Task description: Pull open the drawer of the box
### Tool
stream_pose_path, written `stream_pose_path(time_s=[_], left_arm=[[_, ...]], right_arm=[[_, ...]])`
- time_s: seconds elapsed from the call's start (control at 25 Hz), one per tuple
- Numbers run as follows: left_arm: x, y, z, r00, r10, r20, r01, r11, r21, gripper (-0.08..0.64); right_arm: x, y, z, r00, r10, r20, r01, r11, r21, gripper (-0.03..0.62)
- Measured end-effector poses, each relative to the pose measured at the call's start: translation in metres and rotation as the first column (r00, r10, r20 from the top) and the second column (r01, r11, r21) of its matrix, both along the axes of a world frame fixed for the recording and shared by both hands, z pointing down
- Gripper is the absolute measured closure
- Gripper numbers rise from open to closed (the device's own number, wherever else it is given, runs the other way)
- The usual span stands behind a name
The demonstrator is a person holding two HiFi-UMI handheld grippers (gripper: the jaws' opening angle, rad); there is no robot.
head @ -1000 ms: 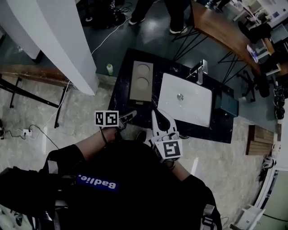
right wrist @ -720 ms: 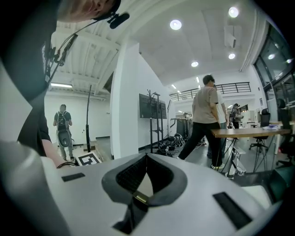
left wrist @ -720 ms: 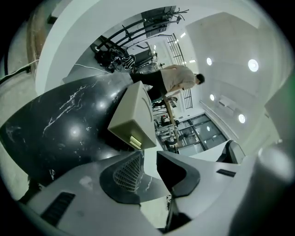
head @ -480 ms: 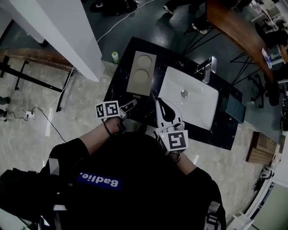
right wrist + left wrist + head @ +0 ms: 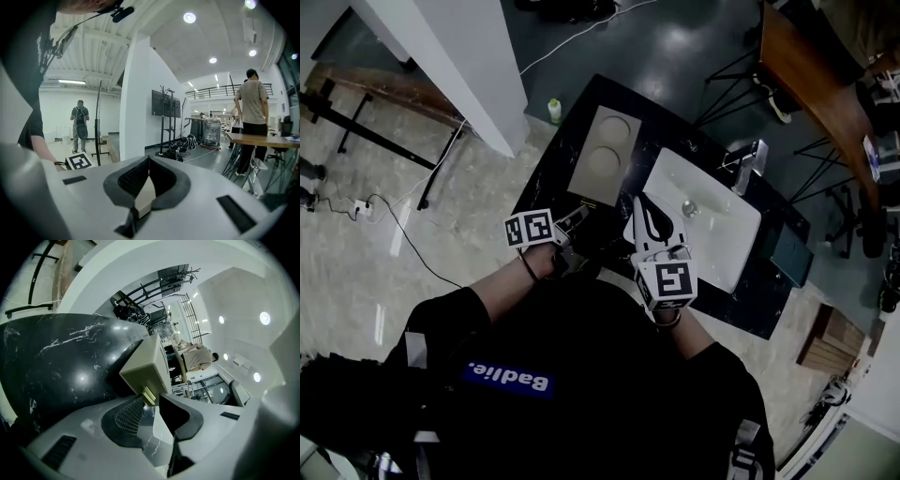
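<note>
A beige box (image 5: 605, 159) with two round recesses in its top lies on the black marble counter (image 5: 555, 159). My left gripper (image 5: 577, 219) is open at the box's near end. In the left gripper view the box (image 5: 143, 363) fills the middle, and its small drawer handle (image 5: 149, 395) sits just beyond the gripper (image 5: 154, 401), untouched. My right gripper (image 5: 643, 204) hovers over the counter between box and sink. In the right gripper view it is shut (image 5: 149, 160), tips meeting, with only a beige sliver showing through the loop behind them.
A white sink (image 5: 712, 220) with a faucet (image 5: 748, 161) takes up the counter's right half. A white pillar (image 5: 459, 56) stands at the left, with a small bottle (image 5: 554, 110) on the floor beside it. A wooden table (image 5: 811, 84) is at the far right. A person (image 5: 253, 108) stands beyond.
The head view has swung, so the counter sits more to the right. My left gripper has edged closer to the box's near end. The right gripper has kept its place beside it.
</note>
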State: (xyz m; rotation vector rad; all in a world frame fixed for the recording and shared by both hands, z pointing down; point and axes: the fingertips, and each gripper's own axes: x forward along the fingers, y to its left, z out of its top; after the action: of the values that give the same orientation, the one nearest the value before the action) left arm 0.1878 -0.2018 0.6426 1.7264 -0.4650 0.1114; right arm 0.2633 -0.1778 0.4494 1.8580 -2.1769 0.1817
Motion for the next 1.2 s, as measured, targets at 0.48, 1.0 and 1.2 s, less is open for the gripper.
stream_pose_path(time_s=[0.48, 1.0, 1.2], left_arm=[[0.01, -0.008, 0.005, 0.996, -0.087, -0.008, 0.086, 0.996, -0.02, 0.479], [0.006, -0.007, 0.011, 0.993, -0.119, 0.007, 0.119, 0.992, -0.032, 0.48], [0.009, -0.008, 0.011, 0.988, -0.155, -0.011, 0.155, 0.987, -0.044, 0.48]], right_arm=[[0.024, -0.054, 0.02, 0.995, -0.067, -0.079, 0.064, 0.997, -0.046, 0.592], [0.035, -0.127, 0.066, 0.967, -0.151, -0.205, 0.124, 0.983, -0.139, 0.591], [0.041, -0.148, 0.104, 0.912, -0.222, -0.344, 0.146, 0.961, -0.235, 0.591]])
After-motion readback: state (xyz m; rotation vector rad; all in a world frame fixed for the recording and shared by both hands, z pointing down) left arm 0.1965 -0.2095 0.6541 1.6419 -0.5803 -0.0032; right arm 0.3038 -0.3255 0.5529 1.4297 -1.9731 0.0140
